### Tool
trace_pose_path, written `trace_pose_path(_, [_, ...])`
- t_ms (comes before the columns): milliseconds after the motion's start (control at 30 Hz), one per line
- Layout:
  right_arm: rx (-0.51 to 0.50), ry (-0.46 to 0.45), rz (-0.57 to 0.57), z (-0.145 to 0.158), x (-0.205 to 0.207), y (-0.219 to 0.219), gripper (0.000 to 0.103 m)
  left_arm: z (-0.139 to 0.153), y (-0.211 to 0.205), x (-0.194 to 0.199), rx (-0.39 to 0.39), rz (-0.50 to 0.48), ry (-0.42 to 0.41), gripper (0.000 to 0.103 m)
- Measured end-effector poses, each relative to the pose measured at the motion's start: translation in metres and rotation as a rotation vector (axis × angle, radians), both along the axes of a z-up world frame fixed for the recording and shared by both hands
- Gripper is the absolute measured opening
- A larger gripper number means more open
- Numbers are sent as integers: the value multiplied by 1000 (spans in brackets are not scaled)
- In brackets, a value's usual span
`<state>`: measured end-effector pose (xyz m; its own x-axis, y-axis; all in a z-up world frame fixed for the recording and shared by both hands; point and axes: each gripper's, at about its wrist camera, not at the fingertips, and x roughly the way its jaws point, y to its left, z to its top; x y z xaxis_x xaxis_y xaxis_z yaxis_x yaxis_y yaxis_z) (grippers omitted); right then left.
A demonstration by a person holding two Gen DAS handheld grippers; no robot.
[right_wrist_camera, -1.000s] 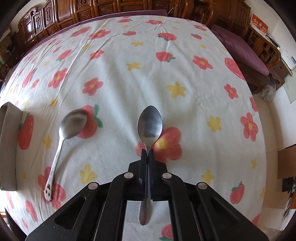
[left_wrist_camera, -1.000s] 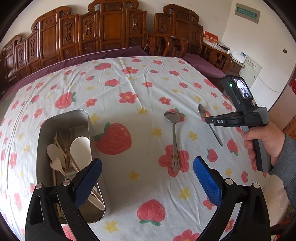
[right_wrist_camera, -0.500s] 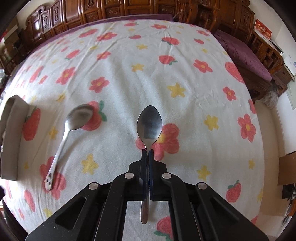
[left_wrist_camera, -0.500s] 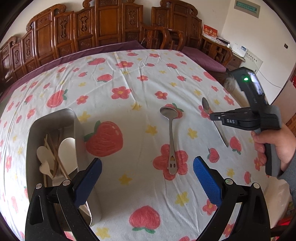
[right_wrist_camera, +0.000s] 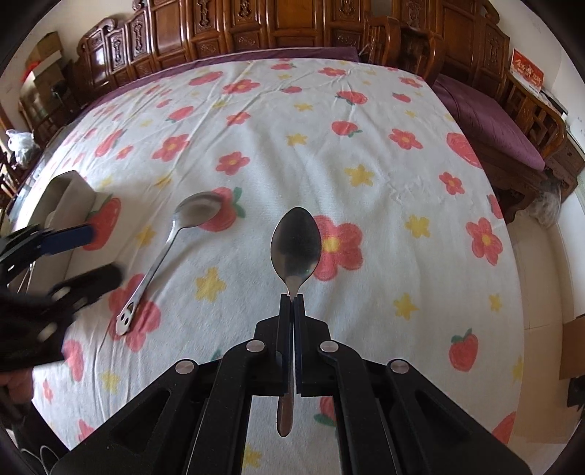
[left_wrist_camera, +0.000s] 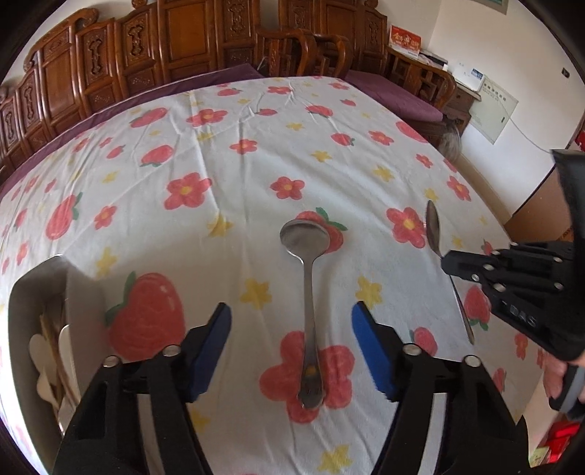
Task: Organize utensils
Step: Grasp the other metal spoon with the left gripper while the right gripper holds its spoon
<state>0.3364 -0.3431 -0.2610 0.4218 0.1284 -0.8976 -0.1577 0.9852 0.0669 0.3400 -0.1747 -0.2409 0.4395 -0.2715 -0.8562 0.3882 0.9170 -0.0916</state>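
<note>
A large steel spoon (left_wrist_camera: 309,292) lies on the flowered tablecloth, bowl away from me. My left gripper (left_wrist_camera: 291,339) is open, its blue pads either side of the spoon's handle, slightly above it. It also shows in the right wrist view (right_wrist_camera: 91,255). My right gripper (right_wrist_camera: 291,303) is shut on a smaller steel spoon (right_wrist_camera: 295,244), held above the cloth with the bowl forward. That spoon and gripper show at the right of the left wrist view (left_wrist_camera: 435,230). A metal utensil box (left_wrist_camera: 44,329) holding wooden spoons and sticks stands at the left.
The table is covered by a white cloth (left_wrist_camera: 256,153) with red flowers and strawberries. Carved wooden chairs (right_wrist_camera: 292,29) line the far side. The table's right edge (right_wrist_camera: 519,234) drops to the floor.
My left gripper has moved right and forward, away from the box, until its open pads straddle the large spoon's handle. My right gripper has risen and tilted up with its spoon.
</note>
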Motion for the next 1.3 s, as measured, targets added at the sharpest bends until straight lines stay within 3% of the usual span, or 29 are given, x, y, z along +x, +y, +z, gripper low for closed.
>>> trace_pose_path(167, [23,-12,-2,4,-6,-3,3,-11,-14,15,10,-16,23,45])
trace_pose_path(500, [55,-48,7,16,-15,-2,3,-27,-24,33,52,-13,61,32])
trace_pose_path(633, [55,-61,18,19,-18,3,3,-29,-22,35,51,-10,62,17])
trace_pose_path(667, [56,-62,19,20,-18,3,3,-29,-22,35,41,-12,69,6])
trace_pose_path(833, [68,-73,24,25,-22,9,0,-27,-13,34,22,6,86,5])
trace_pose_path(1000, [70,-93,47,34,-26,21,0,-9,3,22,3,29,46,5])
trace_pose_path(1133, [42,-67,43,21,-22,24,0,5,14,12,1,36,20,5])
trace_pose_path(1300, [75,-11,-44,-2,-9,8,3,30,28,-8,-35,35,-27,5])
